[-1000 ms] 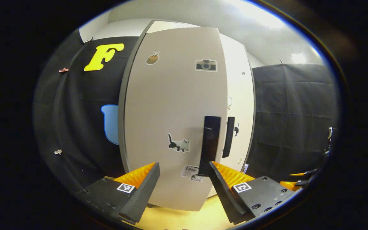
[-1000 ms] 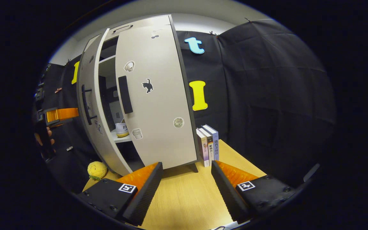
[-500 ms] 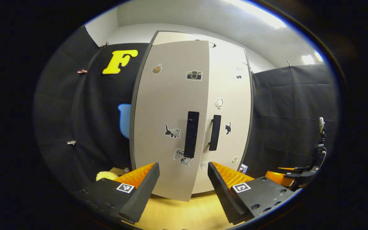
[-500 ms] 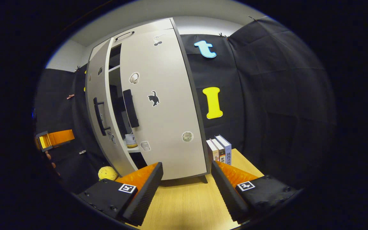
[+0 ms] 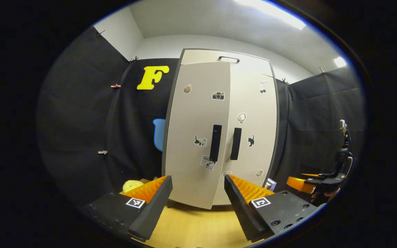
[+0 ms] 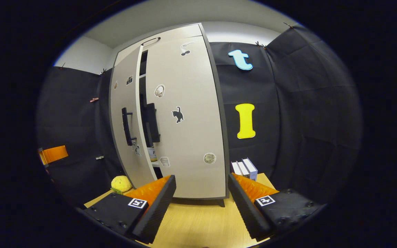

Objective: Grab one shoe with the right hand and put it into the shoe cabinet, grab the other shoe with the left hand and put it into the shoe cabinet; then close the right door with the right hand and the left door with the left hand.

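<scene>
The tall pale shoe cabinet (image 5: pixel 252 103) stands ahead on the wooden table (image 5: pixel 191 227). Its right door (image 6: pixel 188 137) lies flat against the frame. Its left door (image 5: pixel 191 120) stands slightly ajar, its edge a little proud of the right door. Through the narrow gap, the right gripper view shows a sliver of a white shoe (image 6: pixel 152 154) on a shelf inside. My left gripper (image 5: pixel 198 193) is open and holds nothing, some way back from the doors. My right gripper (image 6: pixel 202 193) is open too, off to the cabinet's right; it also appears at a distance as the right gripper (image 5: pixel 308 184).
A yellow plush toy (image 6: pixel 121 183) lies on the table left of the cabinet. Three books (image 6: pixel 244 168) stand upright at its right side. Black door handles (image 5: pixel 215 143) sit at mid height. Black cloth walls surround the table.
Both grippers have drawn back from the cabinet, which now looks smaller. The left door has swung inward, so the gap has narrowed to a slit.
</scene>
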Demonstrator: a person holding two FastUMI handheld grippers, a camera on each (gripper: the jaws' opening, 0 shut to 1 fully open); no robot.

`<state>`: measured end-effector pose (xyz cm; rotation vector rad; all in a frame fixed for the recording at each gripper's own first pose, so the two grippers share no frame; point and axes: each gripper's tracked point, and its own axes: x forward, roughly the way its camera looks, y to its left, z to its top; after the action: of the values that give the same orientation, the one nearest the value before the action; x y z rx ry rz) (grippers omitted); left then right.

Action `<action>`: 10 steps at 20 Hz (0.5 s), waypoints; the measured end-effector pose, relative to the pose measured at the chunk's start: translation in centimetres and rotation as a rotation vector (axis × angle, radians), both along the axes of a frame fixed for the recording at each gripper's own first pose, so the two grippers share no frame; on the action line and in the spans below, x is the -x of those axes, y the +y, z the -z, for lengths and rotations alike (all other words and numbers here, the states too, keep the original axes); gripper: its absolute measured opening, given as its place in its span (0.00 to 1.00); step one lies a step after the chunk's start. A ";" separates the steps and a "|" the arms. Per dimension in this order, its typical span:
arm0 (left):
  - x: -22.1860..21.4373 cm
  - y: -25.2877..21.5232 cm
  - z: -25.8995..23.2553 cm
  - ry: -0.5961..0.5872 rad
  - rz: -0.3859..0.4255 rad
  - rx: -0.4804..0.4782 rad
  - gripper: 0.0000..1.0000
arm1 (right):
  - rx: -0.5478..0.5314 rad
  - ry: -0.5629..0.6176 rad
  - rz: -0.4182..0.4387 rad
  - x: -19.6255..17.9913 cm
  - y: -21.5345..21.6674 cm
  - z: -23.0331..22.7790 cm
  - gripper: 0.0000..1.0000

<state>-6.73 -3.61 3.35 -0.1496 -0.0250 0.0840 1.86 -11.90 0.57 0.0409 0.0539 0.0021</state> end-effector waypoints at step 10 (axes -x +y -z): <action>2.2 3.5 -0.5 0.017 -0.055 -0.027 0.95 | -0.015 0.008 0.026 0.2 2.8 0.4 0.98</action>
<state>-8.95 -0.08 3.83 -0.1208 -0.0130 0.1396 1.68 -9.07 0.16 0.0571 0.0618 -0.0239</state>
